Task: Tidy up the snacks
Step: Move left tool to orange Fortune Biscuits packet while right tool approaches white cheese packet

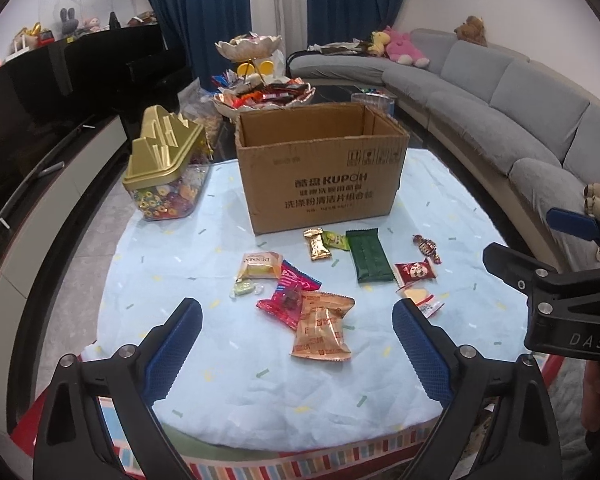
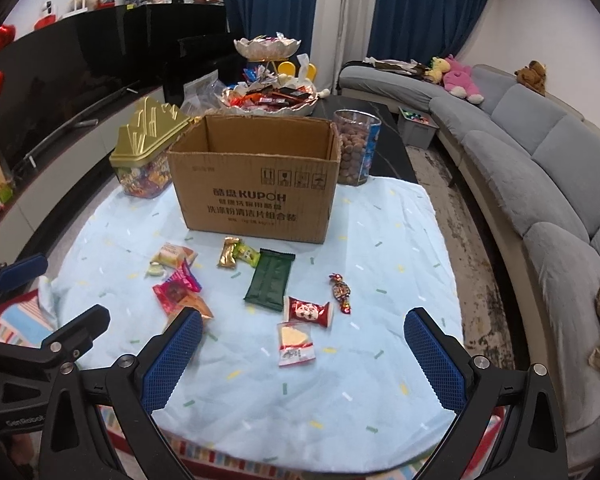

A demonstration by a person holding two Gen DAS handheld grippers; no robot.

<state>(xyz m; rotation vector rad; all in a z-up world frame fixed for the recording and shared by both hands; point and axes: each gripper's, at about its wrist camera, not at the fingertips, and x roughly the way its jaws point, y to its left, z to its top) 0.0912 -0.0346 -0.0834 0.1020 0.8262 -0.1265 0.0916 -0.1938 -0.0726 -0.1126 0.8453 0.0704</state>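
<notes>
An open, empty-looking cardboard box (image 1: 320,164) (image 2: 256,180) stands on the light blue cloth (image 1: 220,380) (image 2: 380,360). Several wrapped snacks lie in front of it: a dark green bar (image 1: 370,256) (image 2: 270,280), a gold packet (image 1: 317,244) (image 2: 228,253), a red packet (image 1: 415,271) (image 2: 308,311), an orange bag (image 1: 322,326), a clear packet (image 2: 295,344). My left gripper (image 1: 298,344) is open and empty above the orange bag. My right gripper (image 2: 304,348) is open and empty above the clear packet; it also shows in the left wrist view (image 1: 540,264).
A gold-lidded candy jar (image 1: 166,164) (image 2: 148,152) stands left of the box. A clear tub of brown snacks (image 2: 356,148) stands behind its right corner. A tiered snack tray (image 1: 260,88) (image 2: 268,92) is behind. A grey sofa (image 1: 520,120) (image 2: 540,160) curves along the right.
</notes>
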